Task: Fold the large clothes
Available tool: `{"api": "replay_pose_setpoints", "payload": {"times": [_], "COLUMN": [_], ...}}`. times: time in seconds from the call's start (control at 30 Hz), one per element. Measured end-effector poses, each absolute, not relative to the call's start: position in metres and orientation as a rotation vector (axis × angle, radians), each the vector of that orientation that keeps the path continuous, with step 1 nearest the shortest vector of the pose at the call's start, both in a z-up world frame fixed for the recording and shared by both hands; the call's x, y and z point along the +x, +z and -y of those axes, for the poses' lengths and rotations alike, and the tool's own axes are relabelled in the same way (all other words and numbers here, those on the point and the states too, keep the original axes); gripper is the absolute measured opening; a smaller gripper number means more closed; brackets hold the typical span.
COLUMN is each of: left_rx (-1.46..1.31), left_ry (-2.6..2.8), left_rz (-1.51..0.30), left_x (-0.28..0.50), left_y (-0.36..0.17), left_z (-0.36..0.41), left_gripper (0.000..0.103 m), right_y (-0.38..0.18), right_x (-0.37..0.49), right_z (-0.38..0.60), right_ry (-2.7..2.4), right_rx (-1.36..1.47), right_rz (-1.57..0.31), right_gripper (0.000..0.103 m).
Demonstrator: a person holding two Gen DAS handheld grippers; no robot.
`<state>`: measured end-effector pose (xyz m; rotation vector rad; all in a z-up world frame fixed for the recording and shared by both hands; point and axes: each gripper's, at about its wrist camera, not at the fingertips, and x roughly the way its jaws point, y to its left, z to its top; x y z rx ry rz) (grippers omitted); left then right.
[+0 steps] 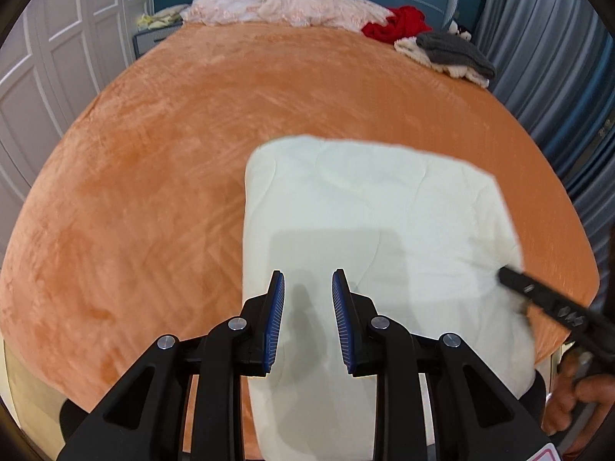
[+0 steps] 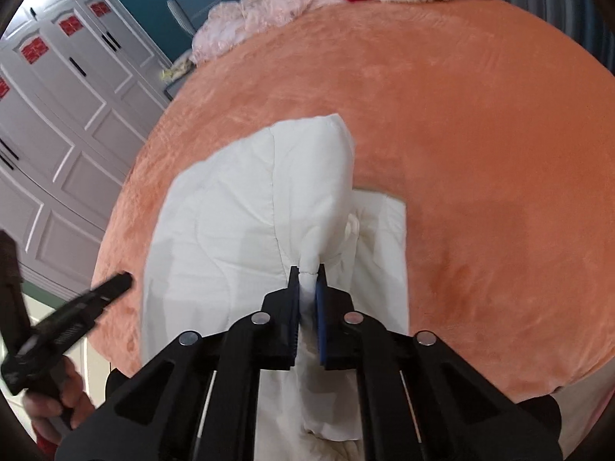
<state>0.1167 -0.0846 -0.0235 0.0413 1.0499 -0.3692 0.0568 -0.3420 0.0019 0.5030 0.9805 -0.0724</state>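
1. Right wrist view, nearest first: your right gripper [image 2: 307,269] is clenched on a pinch of the white padded garment [image 2: 230,223], and cloth rises in a ridge from between the pads toward the far end of the piece.
2. Left wrist view, nearest first: your left gripper [image 1: 308,280] hangs over the near part of the same white padded garment [image 1: 369,211] with its jaws apart and nothing between them; only their shadow falls on the cloth.
3. Just beyond the tools, the garment lies on the near side of the orange bedspread [image 1: 153,153] as a thick, roughly rectangular bundle, so I judge at least one fold is already made.
4. On its right side a flat lower layer [image 2: 384,226] pokes out from under the lifted ridge, so the edges are not yet aligned; I judge a further fold or tidying remains.
5. Farther off, the middle of the bedspread holds nothing.
6. At the far right corner, a red garment [image 1: 396,23] and a grey-and-cream pile [image 1: 449,53] lie unfolded, likely still to do.
7. A pink quilt [image 1: 276,4] lies crumpled along the far edge.
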Motion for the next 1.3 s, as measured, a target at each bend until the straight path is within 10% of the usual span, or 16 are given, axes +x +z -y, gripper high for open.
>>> {"api": "replay_pose_setpoints", "payload": {"times": [0.6, 0.83, 1.0, 1.13, 1.2, 1.3], "left_rx": [0.152, 0.035, -0.019, -0.053, -0.072, -0.05], "left_ry": [-0.326, -0.382, -0.364, -0.367, -0.378, -0.382], "left_rz": [-1.054, -1.025, -0.993, -1.043, -1.081, -1.118], "left_x": [0.101, 0.117, 0.164, 0.203, 0.213, 0.217], "left_y": [-0.082, -0.035, -0.01, -0.024, -0.038, -0.063], "left_z": [0.118, 0.09, 0.088, 0.105, 0.116, 0.134], "left_gripper": [0.025, 0.023, 0.023, 0.024, 0.024, 0.024], "right_y": [-0.071, -0.001, 0.014, -0.017, -0.037, -0.055], "right_x": [0.05, 0.044, 0.087, 0.124, 0.134, 0.135], "right_z": [0.354, 0.369, 0.383, 0.384, 0.379, 0.371], "right_ry": [-0.156, -0.178, -0.187, -0.213, -0.208, -0.232], "right_rx": [0.535, 0.586, 0.675, 0.722, 0.697, 0.616], "right_rz": [-1.087, -0.913, -0.847, -0.922, -0.982, -1.005], "right_gripper": [0.008, 0.054, 0.062, 0.062, 0.035, 0.025]}}
